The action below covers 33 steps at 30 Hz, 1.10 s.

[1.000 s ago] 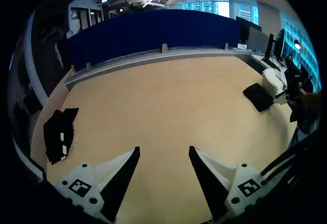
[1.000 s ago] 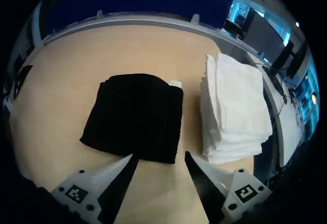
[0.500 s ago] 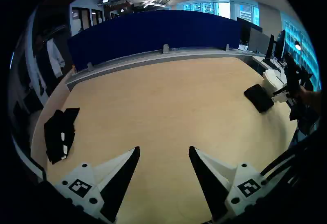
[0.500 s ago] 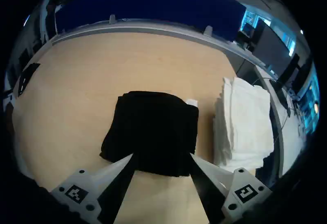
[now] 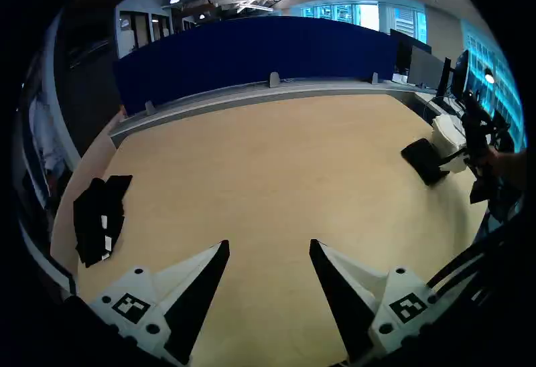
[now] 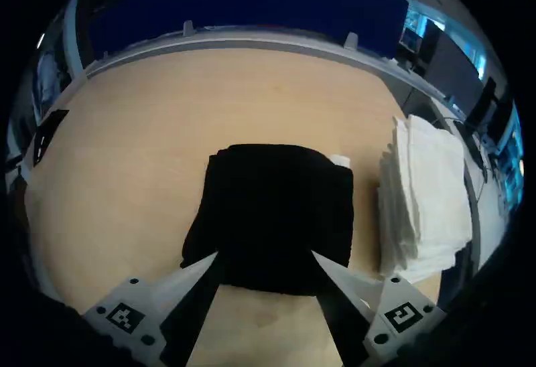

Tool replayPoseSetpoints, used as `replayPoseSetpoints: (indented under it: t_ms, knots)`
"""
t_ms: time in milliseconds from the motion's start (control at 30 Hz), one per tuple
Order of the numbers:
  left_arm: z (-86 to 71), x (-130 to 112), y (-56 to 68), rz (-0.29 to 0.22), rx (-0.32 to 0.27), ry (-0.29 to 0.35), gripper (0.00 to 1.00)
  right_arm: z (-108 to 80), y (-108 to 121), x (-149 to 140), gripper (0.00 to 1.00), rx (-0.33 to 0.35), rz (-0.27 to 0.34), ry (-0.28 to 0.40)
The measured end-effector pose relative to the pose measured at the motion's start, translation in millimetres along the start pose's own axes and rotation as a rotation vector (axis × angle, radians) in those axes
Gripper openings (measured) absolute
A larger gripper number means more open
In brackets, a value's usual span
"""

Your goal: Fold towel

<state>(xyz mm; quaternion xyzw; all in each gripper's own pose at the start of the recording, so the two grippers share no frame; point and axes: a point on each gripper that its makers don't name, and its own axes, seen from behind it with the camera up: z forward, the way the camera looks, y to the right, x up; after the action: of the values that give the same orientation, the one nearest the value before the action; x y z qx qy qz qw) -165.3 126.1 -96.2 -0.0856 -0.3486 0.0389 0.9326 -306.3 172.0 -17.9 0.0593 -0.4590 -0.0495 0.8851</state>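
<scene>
A folded black towel (image 6: 275, 213) lies flat on the wooden table (image 6: 147, 139). My right gripper (image 6: 264, 254) is open, its two fingers straddling the towel's near edge. From the left gripper view, the same towel (image 5: 423, 159) lies far to the right, with the right gripper (image 5: 469, 146) and a hand (image 5: 502, 163) beside it. A crumpled black towel (image 5: 99, 218) with white tags lies at the table's left edge. My left gripper (image 5: 268, 243) hovers open over bare wood, nothing between its fingers.
A stack of folded white towels (image 6: 429, 199) stands just right of the black one, near the table's edge. A blue partition (image 5: 254, 52) runs along the table's far side. Monitors (image 5: 422, 62) stand at the far right.
My right gripper has moved forward onto the folded black towel, so the towel's near edge now lies between its open fingers. The left gripper has stayed in place.
</scene>
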Motion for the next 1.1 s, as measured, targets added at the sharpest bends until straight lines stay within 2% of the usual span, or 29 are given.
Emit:
replayPoseSetpoints:
  t_ms: [267, 467, 600, 767, 1100]
  knots:
    - [0.3, -2, -3.1, 0.000, 0.005, -0.004, 0.88, 10.7, 0, -12, 0.88, -0.002, 0.015, -0.022]
    - [0.3, -1, -3.2, -0.004, 0.006, -0.003, 0.88, 5.6, 1, -3, 0.88, -0.004, 0.013, -0.005]
    - [0.4, -1, -2.9, -0.004, 0.005, -0.005, 0.89, 0.8, 2, 21, 0.88, 0.000, 0.016, 0.044]
    - [-0.3, -3, -3.8, -0.002, 0.009, -0.008, 0.88, 4.9, 7, 50, 0.88, 0.002, 0.018, 0.078]
    - [-3.8, -9, -11.1, -0.020, 0.035, -0.014, 0.88, 32.2, 13, 79, 0.88, 0.004, 0.008, 0.071]
